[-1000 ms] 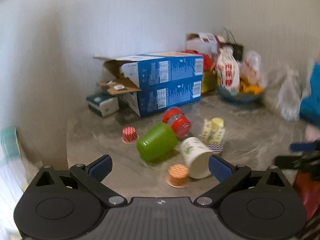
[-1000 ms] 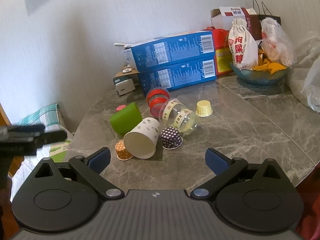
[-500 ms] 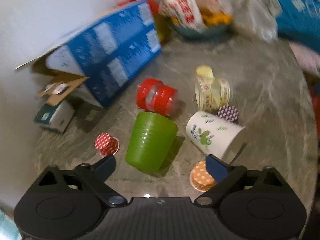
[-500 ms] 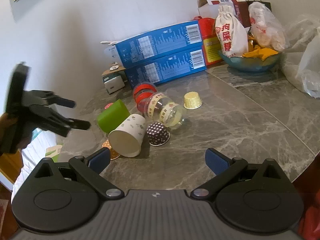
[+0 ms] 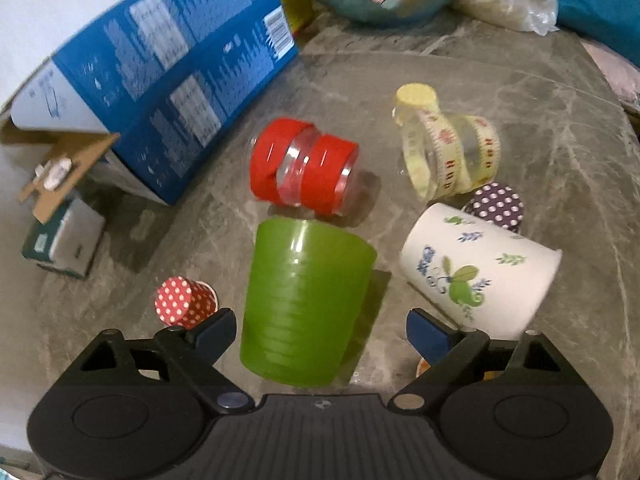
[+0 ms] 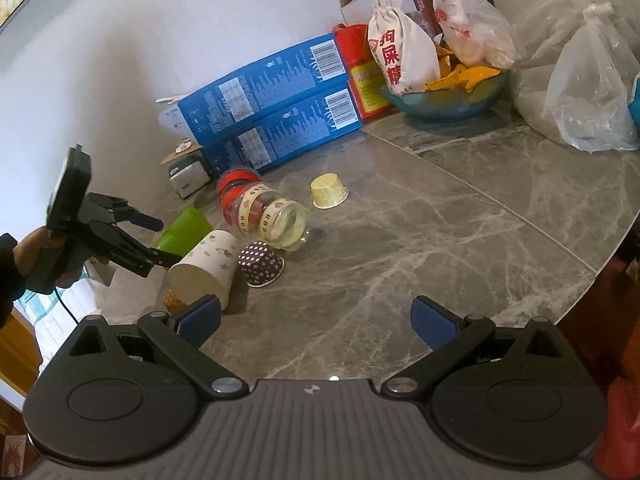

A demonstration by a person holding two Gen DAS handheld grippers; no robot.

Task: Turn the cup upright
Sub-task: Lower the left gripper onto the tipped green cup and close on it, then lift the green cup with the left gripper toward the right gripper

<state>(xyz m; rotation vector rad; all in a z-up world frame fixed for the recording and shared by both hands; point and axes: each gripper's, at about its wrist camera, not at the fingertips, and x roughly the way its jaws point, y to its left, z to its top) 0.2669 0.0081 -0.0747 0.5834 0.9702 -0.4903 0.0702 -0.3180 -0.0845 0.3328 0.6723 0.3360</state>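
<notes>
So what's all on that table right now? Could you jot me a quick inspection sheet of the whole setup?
Surface: grey marble table, crowded at the back.
Job's things: green cup lying on its side between the left gripper's fingers, not yet gripped; white paper cup, red-taped clear cup and yellow-taped clear cup also lie tipped.
Clutter: small dotted paper cups, blue boxes, bowl of snacks, plastic bags.
Grippers: left gripper open around the green cup; right gripper open, empty, over bare table.
Cables: one dark cord hangs below the left hand.
Surroundings: white wall.
</notes>
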